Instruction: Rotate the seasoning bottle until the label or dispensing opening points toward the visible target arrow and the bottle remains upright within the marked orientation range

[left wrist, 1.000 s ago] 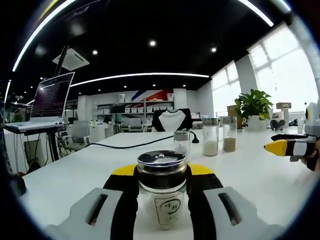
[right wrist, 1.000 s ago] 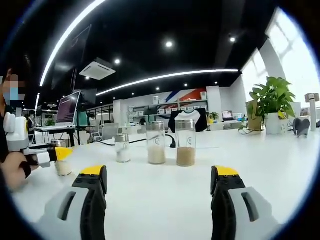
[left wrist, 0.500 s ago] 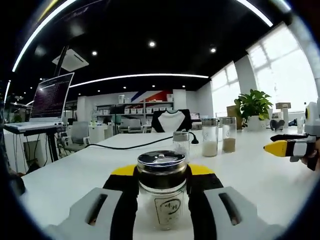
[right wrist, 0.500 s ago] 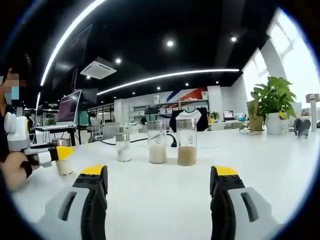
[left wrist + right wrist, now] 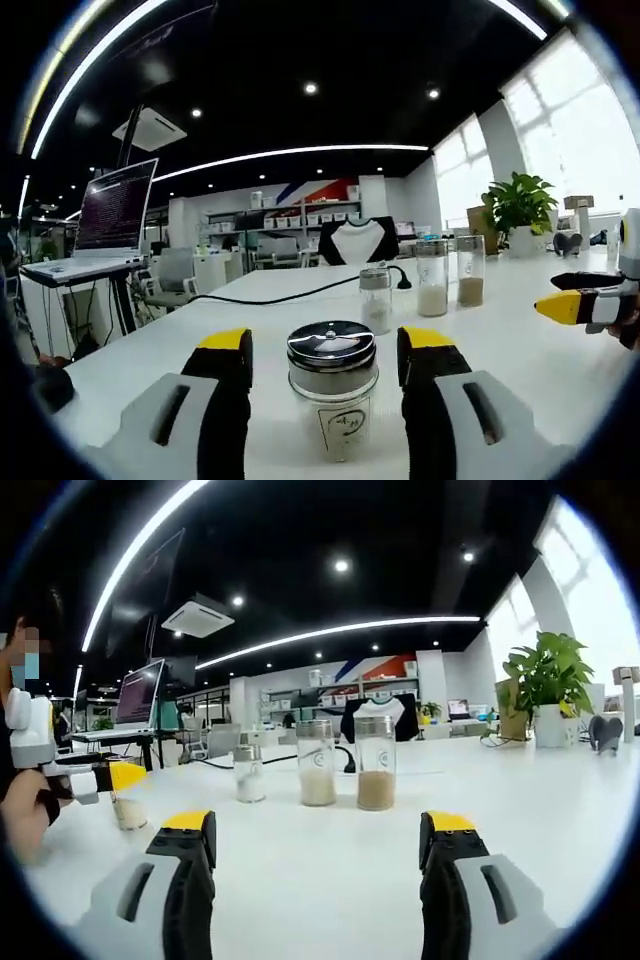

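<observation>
The seasoning bottle [image 5: 332, 400] stands upright on the white table [image 5: 520, 370], a glass jar with a chrome lid and its printed label facing the camera. My left gripper [image 5: 327, 340] is open, one jaw on each side of the bottle with a visible gap. In the right gripper view the same bottle [image 5: 128, 812] stands small at the far left, under the left gripper [image 5: 95, 778] held in a person's hand. My right gripper [image 5: 318, 822] is open over bare table and holds nothing. It also enters the left gripper view as the right gripper [image 5: 585, 300] at the right edge.
A small shaker [image 5: 376, 300] and two tall jars [image 5: 432, 277] [image 5: 470, 271] stand farther back; they show as the shaker [image 5: 247, 773] and jars [image 5: 316, 763] [image 5: 376, 763]. A black cable [image 5: 280, 292] crosses the table. A laptop [image 5: 110, 215] is left, a potted plant [image 5: 520, 205] right.
My left gripper's jaws have opened and let go of the seasoning bottle, which stays upright. The left view has shifted slightly. The right gripper is unchanged.
</observation>
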Action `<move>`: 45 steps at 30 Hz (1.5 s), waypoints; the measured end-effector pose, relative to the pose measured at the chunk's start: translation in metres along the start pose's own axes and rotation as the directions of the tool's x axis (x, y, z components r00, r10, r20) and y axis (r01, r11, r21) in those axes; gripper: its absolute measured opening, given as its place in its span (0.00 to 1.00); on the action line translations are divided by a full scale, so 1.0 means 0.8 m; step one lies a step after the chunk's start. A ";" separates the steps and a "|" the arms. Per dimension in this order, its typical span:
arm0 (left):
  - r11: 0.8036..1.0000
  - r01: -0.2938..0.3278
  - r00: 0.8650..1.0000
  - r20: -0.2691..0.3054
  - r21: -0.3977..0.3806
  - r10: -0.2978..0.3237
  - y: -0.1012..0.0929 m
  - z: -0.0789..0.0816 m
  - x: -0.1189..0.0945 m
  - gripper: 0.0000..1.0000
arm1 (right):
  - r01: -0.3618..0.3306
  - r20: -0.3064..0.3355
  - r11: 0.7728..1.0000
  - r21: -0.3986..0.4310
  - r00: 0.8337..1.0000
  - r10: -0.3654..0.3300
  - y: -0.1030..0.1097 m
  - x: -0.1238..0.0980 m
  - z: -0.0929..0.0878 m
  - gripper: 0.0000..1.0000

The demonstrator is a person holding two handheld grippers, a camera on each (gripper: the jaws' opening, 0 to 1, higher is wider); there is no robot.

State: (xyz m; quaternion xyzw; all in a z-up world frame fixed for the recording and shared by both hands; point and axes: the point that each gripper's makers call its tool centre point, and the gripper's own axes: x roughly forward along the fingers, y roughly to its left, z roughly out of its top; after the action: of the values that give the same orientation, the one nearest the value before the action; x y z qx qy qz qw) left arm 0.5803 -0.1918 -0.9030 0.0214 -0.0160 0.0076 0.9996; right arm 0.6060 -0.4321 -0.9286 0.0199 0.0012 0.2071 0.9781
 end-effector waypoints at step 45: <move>0.983 0.167 0.986 0.034 -0.079 -0.165 -0.093 0.075 0.112 0.65 | -0.018 -0.002 0.999 0.029 1.000 0.019 0.002 -0.003 -0.002 0.83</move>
State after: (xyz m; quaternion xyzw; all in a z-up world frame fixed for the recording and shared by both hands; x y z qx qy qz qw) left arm 0.6690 -0.2672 -0.8431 -0.0181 -0.0280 -0.0768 0.9965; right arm 0.6034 -0.4312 -0.9298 0.0338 0.0052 0.2161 0.9758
